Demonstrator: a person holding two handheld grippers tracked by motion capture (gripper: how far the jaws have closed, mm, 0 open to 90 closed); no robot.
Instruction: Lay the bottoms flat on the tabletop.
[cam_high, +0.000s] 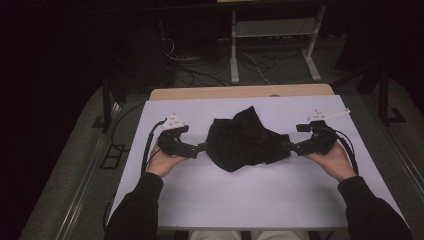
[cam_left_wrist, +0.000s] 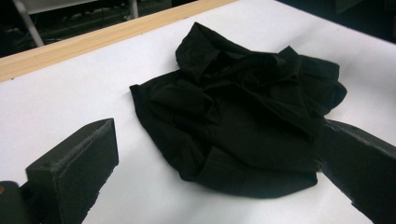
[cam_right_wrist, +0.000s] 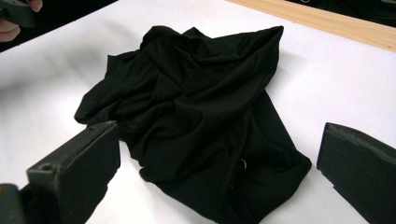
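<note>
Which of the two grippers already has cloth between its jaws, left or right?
The right gripper: the black garment lies well into the gap between its open jaws. At the left gripper the cloth edge also lies between the open jaws, but less deep.

The cloth (cam_left_wrist: 243, 121) is black, matt, soft and creased. The counter (cam_high: 240, 190) is smooth matt white with a wood edge. The fingers (cam_right_wrist: 74, 163) look rough, matt black.

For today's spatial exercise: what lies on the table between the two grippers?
A crumpled black garment lies between the left gripper and right gripper, on the white table. The high view shows this.
</note>
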